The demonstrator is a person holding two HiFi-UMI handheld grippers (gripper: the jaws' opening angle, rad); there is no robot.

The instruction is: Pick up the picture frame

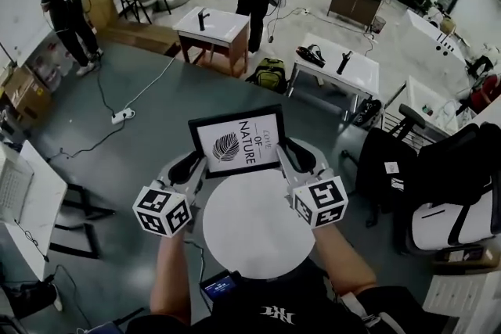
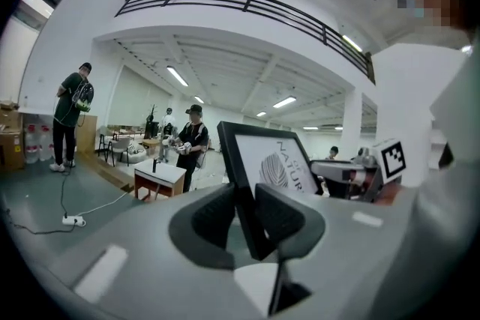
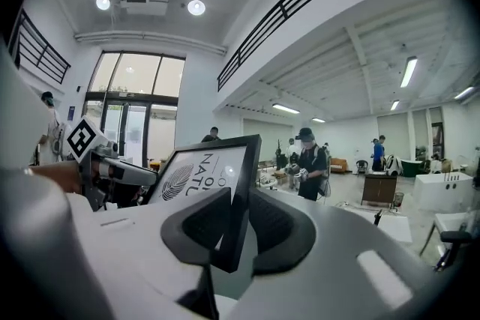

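**Item:** picture frame [image 1: 237, 143], black border, white print with a dark leaf and the word NATURE, the lettering running sideways.

**Position:** held in the air between the two grippers, printed face toward the person. In the head view it sits over the far rim of the round white table [image 1: 252, 240].

**Left gripper** [image 1: 196, 165]: jaws clamped on the frame's left edge, one pad on the front of the border and one behind it.

**Right gripper** [image 1: 288, 160]: jaws clamped on the right edge in the same manner.

**Attitude:** the frame spans the gap between the grippers, roughly level from side to side.
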